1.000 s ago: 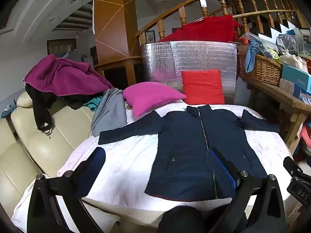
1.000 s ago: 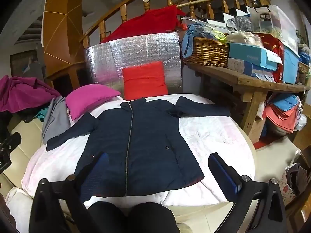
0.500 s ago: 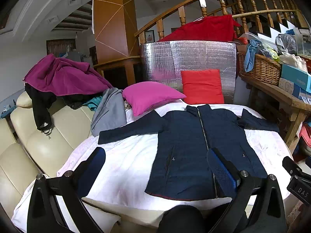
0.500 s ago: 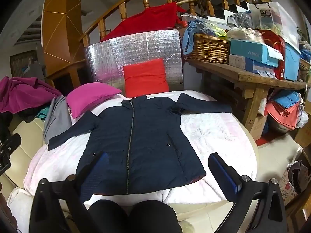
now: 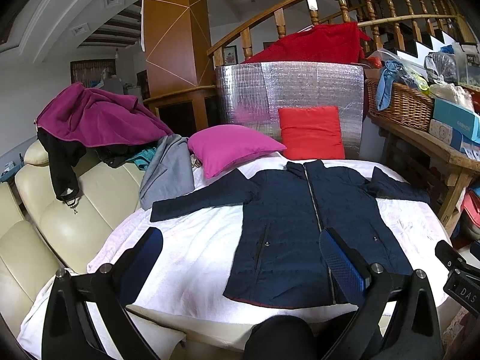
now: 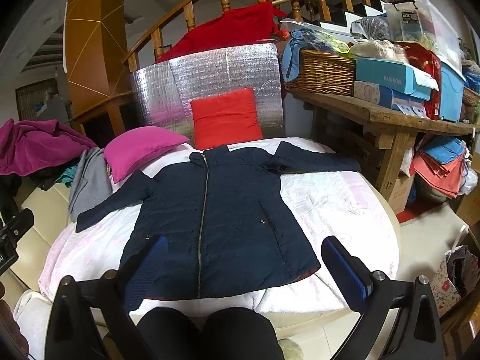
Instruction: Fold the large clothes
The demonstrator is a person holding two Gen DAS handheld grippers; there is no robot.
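Your left gripper (image 5: pixel 240 258) hangs above the near edge of the white quilted sheet (image 5: pixel 192 246), jaws spread wide and gripping nothing; its inner blue pad sits over the jacket's hem near the zip, with no contact you can confirm. Your right gripper (image 6: pixel 244 265) is likewise spread wide and empty, straddling the lower right part of the jacket from above.

The dark navy quilted zip-front jacket (image 6: pixel 216 216) lies flat and face up in the middle of the sheet, hem toward you, collar away. It is zipped to the collar, both sleeves stretched out sideways, a snap at each hip pocket, and a thin red lining edge along the hem.

Beyond the collar, a magenta square cushion (image 5: pixel 231 147) and a red square cushion (image 5: pixel 312 132) rest against a silver foil panel (image 5: pixel 288 90). To your left, a purple fleece garment (image 5: pixel 96 117) is draped over the cream leather sofa (image 5: pixel 60 228).

To your right, a rough wooden bench (image 6: pixel 390 117) carries a woven wicker basket (image 6: pixel 324 75) with blue cloth spilling over its rim, and a teal cardboard box (image 6: pixel 393 81) marked FASHION.
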